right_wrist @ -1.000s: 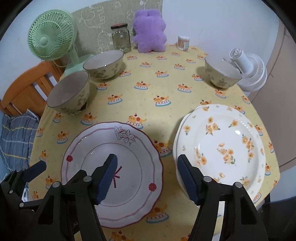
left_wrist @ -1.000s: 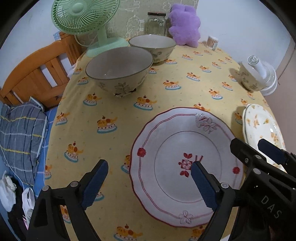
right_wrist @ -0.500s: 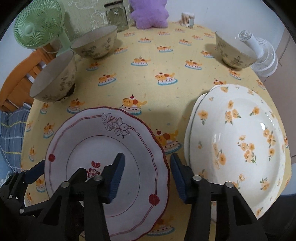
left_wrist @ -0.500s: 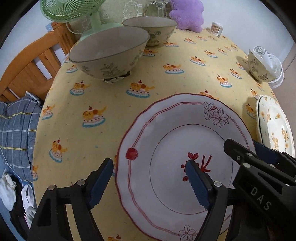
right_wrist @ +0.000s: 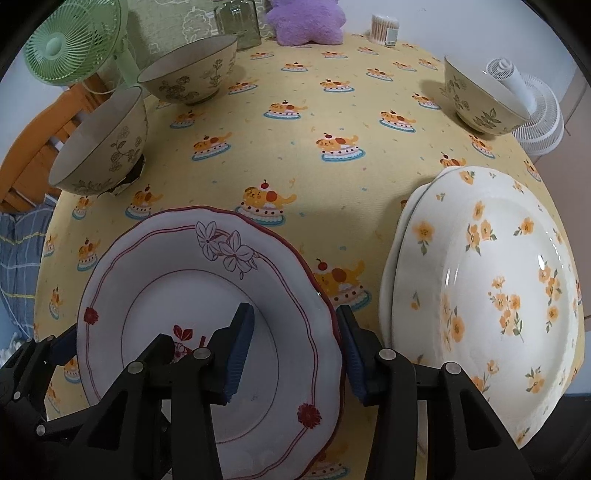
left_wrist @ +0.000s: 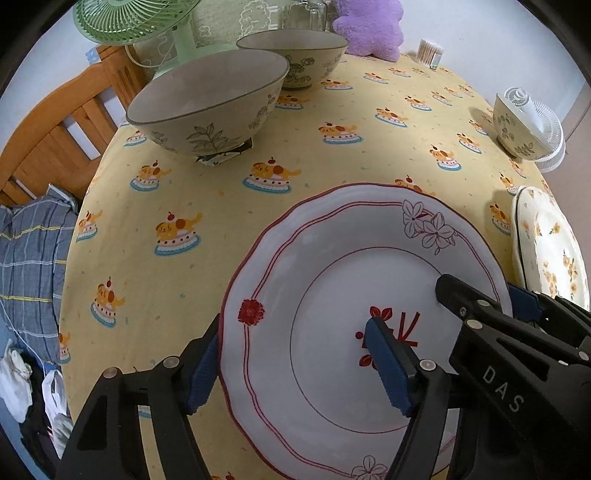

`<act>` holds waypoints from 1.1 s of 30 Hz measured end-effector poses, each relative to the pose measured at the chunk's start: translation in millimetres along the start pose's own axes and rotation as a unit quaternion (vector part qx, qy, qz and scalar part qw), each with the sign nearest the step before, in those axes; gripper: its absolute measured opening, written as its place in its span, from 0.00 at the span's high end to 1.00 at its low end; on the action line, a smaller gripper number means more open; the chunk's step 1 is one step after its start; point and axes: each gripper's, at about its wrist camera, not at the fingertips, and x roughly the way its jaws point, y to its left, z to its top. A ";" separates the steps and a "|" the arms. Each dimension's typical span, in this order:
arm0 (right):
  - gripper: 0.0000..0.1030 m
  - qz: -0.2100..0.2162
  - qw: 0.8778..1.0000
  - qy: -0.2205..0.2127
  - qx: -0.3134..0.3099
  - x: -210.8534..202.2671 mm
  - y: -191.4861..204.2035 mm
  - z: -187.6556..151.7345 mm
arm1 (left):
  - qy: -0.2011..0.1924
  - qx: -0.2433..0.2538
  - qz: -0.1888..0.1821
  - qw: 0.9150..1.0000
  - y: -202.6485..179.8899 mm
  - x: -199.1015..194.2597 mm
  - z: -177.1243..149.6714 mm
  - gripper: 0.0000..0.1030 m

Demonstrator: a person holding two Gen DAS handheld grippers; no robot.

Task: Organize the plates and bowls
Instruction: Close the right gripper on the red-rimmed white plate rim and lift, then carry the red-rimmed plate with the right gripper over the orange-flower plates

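A: What is the biggest thing here?

B: The counter (right_wrist: 388, 77), round, under a yellow cloth printed with little dogs on cakes. A wooden chair (left_wrist: 55, 147) stands at its left edge.

A: And the plates?

B: The red-trimmed plate (left_wrist: 332, 266) lies on the near part of the counter. Just to its right, apart from it, sits the orange-flowered plate (right_wrist: 491, 266), stacked on another plate of the same kind.

A: Where are the grippers?

B: Both are at the red-trimmed plate. The left gripper (left_wrist: 295, 365) straddles its left rim: one pad outside the edge, the other over the plate's centre. Its jaws are spread wide and not closed on the rim. The right gripper (right_wrist: 295, 350) straddles the right rim the same way, jaws parted with a gap on each side of the edge.

A: Bowls?

B: Two leaf-patterned bowls sit at the far left: the near bowl (left_wrist: 210, 103) rests on a small dark card, the far bowl (left_wrist: 295, 59) is just behind it. A third bowl (right_wrist: 480, 99) stands at the far right, beside a white fan (right_wrist: 532, 114).

A: Anything smaller?

B: A green fan (right_wrist: 70, 44), a purple plush (right_wrist: 306, 22), a glass jar (right_wrist: 236, 22) and a tub of cotton swabs (right_wrist: 384, 29) along the back.
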 end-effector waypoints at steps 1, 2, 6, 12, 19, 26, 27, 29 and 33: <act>0.53 0.000 1.000 0.001 -0.001 -0.5 0.4 -0.7 | 0.001 -0.001 -0.001 1.000 0.8 -0.7 -1.2 0.28; 0.53 0.000 1.000 0.002 -0.002 -1.0 0.2 -1.2 | 0.002 -0.002 -0.002 1.000 1.7 -1.4 -2.6 0.29; 0.53 0.000 1.000 0.008 -0.003 -1.9 1.0 -5.4 | 0.004 -0.002 -0.004 1.000 3.9 -4.4 -8.6 0.30; 0.52 -0.003 1.000 0.019 -0.002 -4.7 4.4 -11.2 | 0.012 -0.001 -0.005 1.000 5.0 -8.3 -15.7 0.31; 0.52 -0.011 1.000 0.018 -0.003 -21.3 13.2 -22.4 | 0.011 0.001 -0.008 1.000 10.0 -22.6 -25.3 0.32; 0.52 -0.023 1.000 -0.003 0.001 -49.6 21.8 -27.4 | -0.009 0.007 -0.017 1.000 16.2 -47.7 -29.0 0.32; 0.52 -0.025 1.000 -0.007 0.003 -54.5 22.8 -28.4 | -0.012 0.008 -0.018 1.000 16.9 -51.4 -29.6 0.32; 0.52 -0.028 1.000 -0.013 0.005 -63.5 24.7 -30.8 | -0.017 0.011 -0.022 1.000 17.4 -59.5 -30.4 0.32; 0.52 -0.032 0.999 -0.026 0.010 -80.8 25.7 -34.8 | -0.028 0.017 -0.025 0.999 17.1 -73.6 -30.7 0.32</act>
